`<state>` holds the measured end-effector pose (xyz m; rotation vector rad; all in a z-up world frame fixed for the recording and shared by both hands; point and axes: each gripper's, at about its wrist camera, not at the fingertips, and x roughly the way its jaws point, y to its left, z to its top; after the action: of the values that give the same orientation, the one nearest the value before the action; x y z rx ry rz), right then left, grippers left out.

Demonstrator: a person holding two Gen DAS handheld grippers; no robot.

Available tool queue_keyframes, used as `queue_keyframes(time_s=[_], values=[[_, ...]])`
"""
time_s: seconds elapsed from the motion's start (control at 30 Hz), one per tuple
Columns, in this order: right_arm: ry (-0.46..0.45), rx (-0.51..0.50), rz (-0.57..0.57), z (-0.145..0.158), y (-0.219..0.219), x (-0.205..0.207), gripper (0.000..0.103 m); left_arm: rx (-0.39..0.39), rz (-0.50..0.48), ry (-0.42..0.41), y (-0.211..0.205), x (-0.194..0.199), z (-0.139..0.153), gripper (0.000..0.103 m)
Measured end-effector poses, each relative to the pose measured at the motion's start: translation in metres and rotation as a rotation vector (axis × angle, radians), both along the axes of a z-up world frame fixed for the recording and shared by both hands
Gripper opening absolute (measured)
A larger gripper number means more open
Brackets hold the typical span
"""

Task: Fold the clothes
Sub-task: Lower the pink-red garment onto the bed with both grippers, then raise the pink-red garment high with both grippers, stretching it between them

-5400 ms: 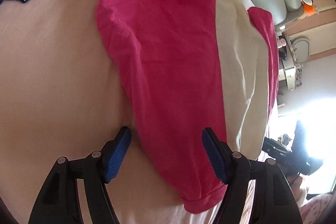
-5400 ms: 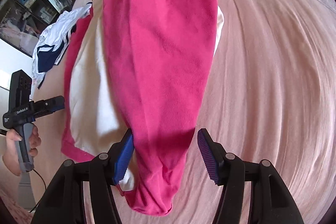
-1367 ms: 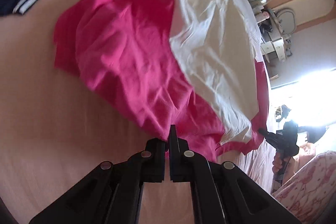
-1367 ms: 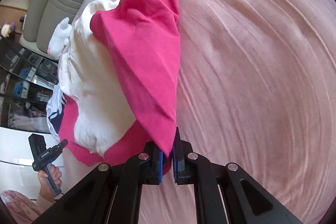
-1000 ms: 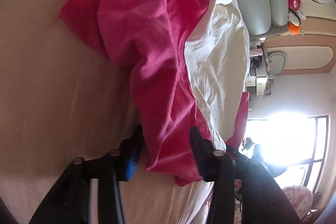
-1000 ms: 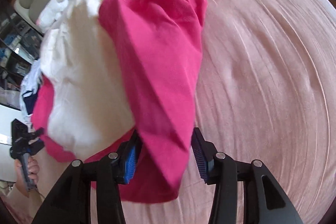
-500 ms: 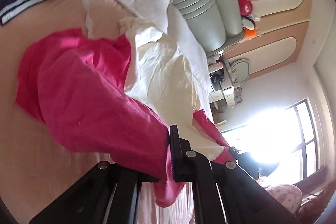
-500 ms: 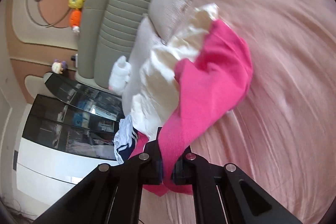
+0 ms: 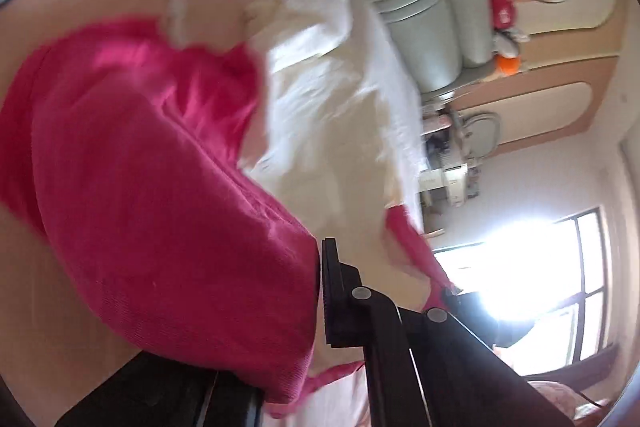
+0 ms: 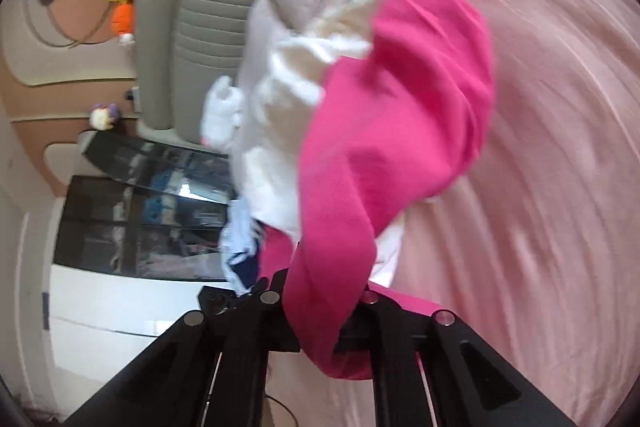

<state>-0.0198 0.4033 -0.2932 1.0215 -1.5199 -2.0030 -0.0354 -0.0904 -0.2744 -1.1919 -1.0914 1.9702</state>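
Both claws have cloth: left gripper (image 9: 320,291) is clamped on the near edge of the pink-and-white garment (image 9: 160,195), right gripper (image 10: 320,311) grips its other pink end, though those jaws are easing open a touch. Garment hangs bunched above the pink bed (image 10: 540,187). Judging by that, folding has barely begun: striped clothes (image 10: 240,251) wait at far left.

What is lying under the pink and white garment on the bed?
Around the lifted pink and white garment only the pink bedsheet shows. Whatever lies directly beneath its bunched middle is covered by the cloth itself.
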Motion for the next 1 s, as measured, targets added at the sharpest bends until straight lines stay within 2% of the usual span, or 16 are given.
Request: queue_keyframes(time_s=[0.07,0.1,0.17,0.2,0.23,0.3,0.4,0.43,0.5,0.53,0.57,0.73,0.77,0.83,0.93,1.0], values=[[0.256,-0.097,-0.120,0.051,0.026,0.015,0.006,0.032,0.010,0.182,-0.006,0.005,0.057,0.003],[0.322,-0.092,-0.198,0.063,0.041,0.028,0.005,0.047,0.015,0.273,-0.009,0.008,0.085,0.003],[0.173,0.043,-0.295,0.052,0.057,0.039,0.005,0.072,0.005,0.293,-0.005,0.004,0.102,0.003],[-0.014,0.089,-0.224,0.024,0.050,0.031,0.005,0.080,0.001,0.289,0.001,0.002,0.105,0.003],[-0.135,0.054,-0.124,-0.005,0.035,0.025,0.006,0.041,-0.001,0.277,0.003,0.005,0.100,0.003],[-0.136,-0.011,-0.058,-0.020,0.011,0.029,0.006,0.005,0.006,0.197,-0.004,0.010,0.080,0.003],[0.070,-0.026,-0.159,0.009,0.015,0.039,0.005,-0.023,0.034,0.118,-0.010,0.021,0.049,0.003],[0.041,-0.023,-0.199,0.005,0.019,0.040,0.005,-0.031,0.038,0.079,-0.006,0.016,0.031,0.003],[-0.121,-0.013,-0.178,-0.017,0.022,0.033,0.005,-0.001,0.084,0.004,-0.016,0.020,0.009,0.003],[-0.134,-0.065,-0.187,-0.021,0.027,0.035,0.006,0.035,0.099,0.007,-0.020,0.021,0.014,0.003],[-0.078,-0.118,-0.199,-0.011,0.027,0.037,0.006,0.071,0.114,0.011,-0.024,0.023,0.020,0.003],[0.374,0.018,-0.134,0.142,0.031,0.045,0.006,0.138,0.014,0.417,-0.017,0.040,0.139,0.003],[0.414,0.070,-0.130,0.166,0.032,0.047,0.006,0.159,-0.002,0.492,-0.017,0.044,0.162,0.003],[0.471,0.156,-0.141,0.200,0.037,0.051,0.006,0.181,0.037,0.514,-0.024,0.041,0.176,0.003],[0.383,0.288,-0.178,0.203,0.041,0.040,0.005,0.124,0.096,0.346,-0.028,0.010,0.151,0.003],[0.235,0.284,-0.165,0.164,0.047,0.010,0.005,0.073,0.105,0.218,-0.026,-0.029,0.117,0.003]])
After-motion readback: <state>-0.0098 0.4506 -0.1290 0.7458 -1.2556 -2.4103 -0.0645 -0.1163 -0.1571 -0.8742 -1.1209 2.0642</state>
